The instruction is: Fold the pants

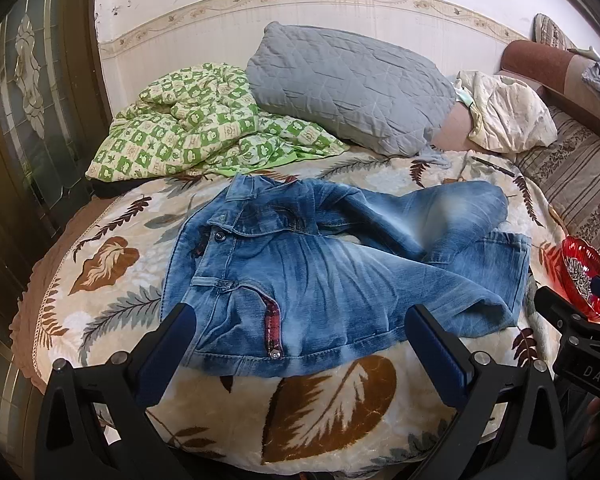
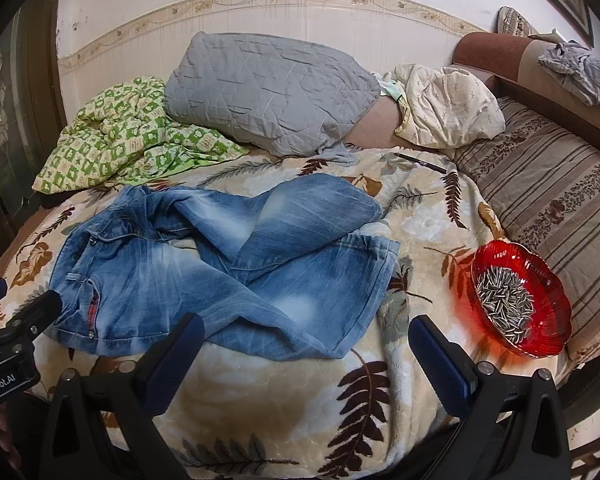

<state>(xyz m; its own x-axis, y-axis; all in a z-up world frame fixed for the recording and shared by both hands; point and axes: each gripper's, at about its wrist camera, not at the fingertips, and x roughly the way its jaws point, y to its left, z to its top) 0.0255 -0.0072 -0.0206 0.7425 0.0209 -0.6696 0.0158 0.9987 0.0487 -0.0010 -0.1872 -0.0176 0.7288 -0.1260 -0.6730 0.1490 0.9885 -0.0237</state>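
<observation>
Nearest, left gripper (image 1: 300, 344) and right gripper (image 2: 306, 354) side by side over the bed's front edge, jaws spread wide and holding nothing, likely poised for a first grab; just beyond, jeans (image 2: 220, 260) rumpled on the leaf-print blanket (image 2: 284, 392), legs crossed, waistband left. Right of those, a red bowl (image 2: 556, 300) of seeds, near enough to snag; farther back, a grey pillow (image 2: 268, 92).

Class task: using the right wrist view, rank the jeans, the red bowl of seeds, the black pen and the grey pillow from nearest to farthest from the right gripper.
From the right gripper, jaws open:
1. Jeans, just ahead, left of centre.
2. Red bowl, to the right on the blanket; close to the jeans in rank.
3. Black pen, farther back, right of centre.
4. Grey pillow, by the wall.
</observation>
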